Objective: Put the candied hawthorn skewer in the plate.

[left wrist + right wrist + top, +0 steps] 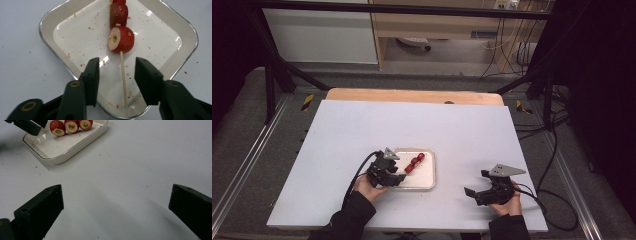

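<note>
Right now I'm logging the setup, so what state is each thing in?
Left tool: open, jaws either side of the skewer stick, not closed on it.
Right tool: open wide, above bare table, holding nothing.
Fruit skewer: lying flat in the dish, red fruit pieces threaded on the stick.
White dish: upright on the table, speckled with red crumbs.
Table: white top with scattered crumbs near the dish.
</note>
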Available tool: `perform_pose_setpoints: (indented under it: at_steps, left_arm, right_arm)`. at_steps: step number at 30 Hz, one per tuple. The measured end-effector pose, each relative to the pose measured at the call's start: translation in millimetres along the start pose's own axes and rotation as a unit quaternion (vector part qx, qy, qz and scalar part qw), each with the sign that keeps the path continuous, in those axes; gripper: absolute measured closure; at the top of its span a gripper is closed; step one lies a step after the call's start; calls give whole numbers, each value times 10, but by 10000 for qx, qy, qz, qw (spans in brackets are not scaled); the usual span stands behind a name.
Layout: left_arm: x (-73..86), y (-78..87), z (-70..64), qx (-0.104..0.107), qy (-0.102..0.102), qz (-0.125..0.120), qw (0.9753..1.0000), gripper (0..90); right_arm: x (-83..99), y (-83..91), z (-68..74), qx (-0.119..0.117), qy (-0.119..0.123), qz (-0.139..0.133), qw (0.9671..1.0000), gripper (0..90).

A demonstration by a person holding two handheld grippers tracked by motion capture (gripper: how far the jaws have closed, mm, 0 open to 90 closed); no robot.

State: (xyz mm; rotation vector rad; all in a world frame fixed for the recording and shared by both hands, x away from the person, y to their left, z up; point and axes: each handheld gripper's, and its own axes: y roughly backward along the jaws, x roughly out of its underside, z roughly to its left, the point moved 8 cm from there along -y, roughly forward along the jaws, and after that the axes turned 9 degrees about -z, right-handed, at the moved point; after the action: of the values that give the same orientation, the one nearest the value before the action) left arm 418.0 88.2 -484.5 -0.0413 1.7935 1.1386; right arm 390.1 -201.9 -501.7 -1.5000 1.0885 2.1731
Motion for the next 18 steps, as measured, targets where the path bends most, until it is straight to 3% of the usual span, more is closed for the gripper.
perform_pose_setpoints:
  at_steps: [6, 12, 18]
  left_arm:
    - [7, 157, 87, 30, -12, -223, 9997, 315]
    - [75, 307, 151, 74, 1, -391, 9992, 190]
    - [180, 460, 252, -31, -89, -535, 9985, 87]
  right_arm:
    - [-7, 4, -2, 3, -7, -23, 10000, 2]
    - [-7, 9, -2, 10, -19, -11, 10000, 2]
    - [-7, 9, -2, 8, -25, -13, 10000, 2]
